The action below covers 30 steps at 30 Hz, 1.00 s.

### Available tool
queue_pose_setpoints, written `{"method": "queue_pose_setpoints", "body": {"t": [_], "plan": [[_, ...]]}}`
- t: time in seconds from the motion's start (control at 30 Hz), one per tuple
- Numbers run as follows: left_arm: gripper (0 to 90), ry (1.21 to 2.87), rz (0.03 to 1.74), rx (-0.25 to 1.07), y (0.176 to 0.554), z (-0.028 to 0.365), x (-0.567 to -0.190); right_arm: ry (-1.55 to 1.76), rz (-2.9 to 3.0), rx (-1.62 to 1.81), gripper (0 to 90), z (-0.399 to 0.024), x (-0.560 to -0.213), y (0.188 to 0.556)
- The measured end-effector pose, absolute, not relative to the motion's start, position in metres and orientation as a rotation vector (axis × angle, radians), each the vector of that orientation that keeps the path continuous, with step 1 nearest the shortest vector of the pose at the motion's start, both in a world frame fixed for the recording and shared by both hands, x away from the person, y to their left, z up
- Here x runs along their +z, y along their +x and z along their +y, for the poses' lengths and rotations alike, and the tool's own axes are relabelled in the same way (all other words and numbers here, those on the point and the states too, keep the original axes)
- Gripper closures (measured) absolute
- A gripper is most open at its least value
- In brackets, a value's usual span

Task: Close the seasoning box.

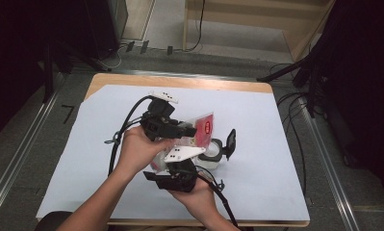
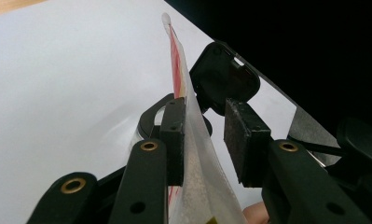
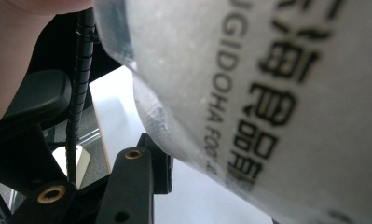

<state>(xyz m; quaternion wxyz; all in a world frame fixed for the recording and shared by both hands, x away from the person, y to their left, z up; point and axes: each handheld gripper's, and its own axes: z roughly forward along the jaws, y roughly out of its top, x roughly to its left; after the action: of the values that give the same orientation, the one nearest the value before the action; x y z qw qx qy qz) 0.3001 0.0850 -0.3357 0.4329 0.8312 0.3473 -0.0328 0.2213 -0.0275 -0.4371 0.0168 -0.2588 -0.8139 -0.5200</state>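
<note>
A clear plastic bag (image 1: 202, 126) with a red label and white contents is held up over the table's middle, between my two grippers. My left gripper (image 1: 192, 131) points right. In its own view the bag (image 2: 193, 140) lies against the left pad (image 2: 175, 140), and a gap separates it from the right pad (image 2: 245, 140), so the jaws stand open around it. My right gripper (image 1: 177, 166) comes from below. In its view the bag (image 3: 277, 102) presses on the one visible pad (image 3: 161, 168) and hides the other jaw.
A clear jar with a black rim (image 1: 213, 150) stands just right of the grippers, its black flip lid (image 1: 230, 143) swung open. White paper (image 1: 257, 192) covers the wooden table. Cables, stands and a rail lie on the floor around it.
</note>
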Motion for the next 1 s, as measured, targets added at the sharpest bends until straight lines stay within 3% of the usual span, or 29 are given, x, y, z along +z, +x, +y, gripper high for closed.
{"method": "queue_pose_setpoints", "body": {"t": [1.0], "plan": [[66.1, 2.06, 0.877, -0.098, 0.3011, 0.0853, -0.3355, -0.828, -2.484, -1.628, 63.3, -0.0295, -0.4353, 0.2233]]}}
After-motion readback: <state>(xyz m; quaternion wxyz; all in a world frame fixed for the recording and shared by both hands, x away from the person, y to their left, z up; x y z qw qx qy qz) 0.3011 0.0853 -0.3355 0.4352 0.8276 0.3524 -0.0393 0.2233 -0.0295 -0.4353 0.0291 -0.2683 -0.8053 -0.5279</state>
